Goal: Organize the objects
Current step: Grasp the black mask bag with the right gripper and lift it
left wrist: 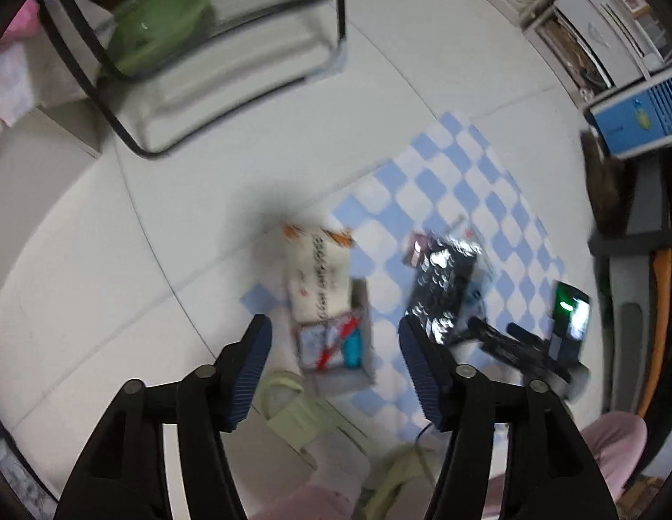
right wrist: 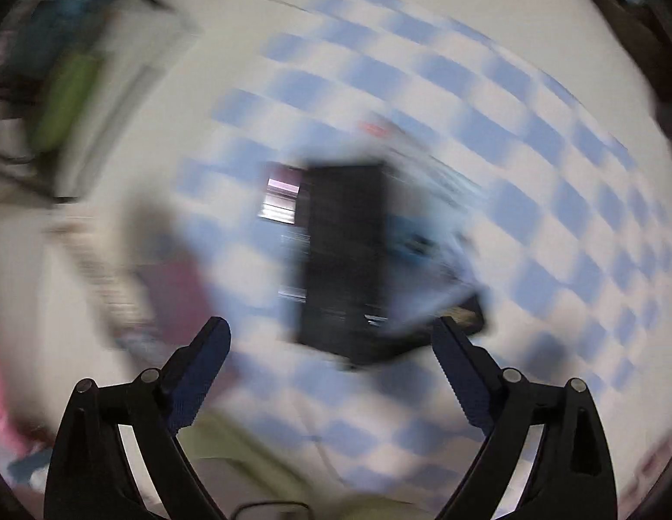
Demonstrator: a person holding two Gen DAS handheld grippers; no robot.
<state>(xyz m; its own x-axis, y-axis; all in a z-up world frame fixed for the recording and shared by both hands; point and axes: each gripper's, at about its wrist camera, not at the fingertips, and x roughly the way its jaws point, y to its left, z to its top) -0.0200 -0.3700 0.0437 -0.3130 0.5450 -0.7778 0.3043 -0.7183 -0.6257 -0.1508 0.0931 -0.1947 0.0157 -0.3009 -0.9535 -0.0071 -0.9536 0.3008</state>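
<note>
Left tool (left wrist: 331,331) jaws apart, empty, above open cardboard box (left wrist: 336,338), right tool (right wrist: 331,333) wide, empty, over black box (right wrist: 342,255) on checked mat (right wrist: 531,138).

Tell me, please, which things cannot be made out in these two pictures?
- Right wrist view: motion blur smears the black box and everything around it.
- Left wrist view: print on the white box is too blurred to read.
- Left wrist view: the small carton's contents are indistinct.

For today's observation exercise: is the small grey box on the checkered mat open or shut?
Open: the grey box shows its contents from above, a teal item and red-and-white packets.
</note>
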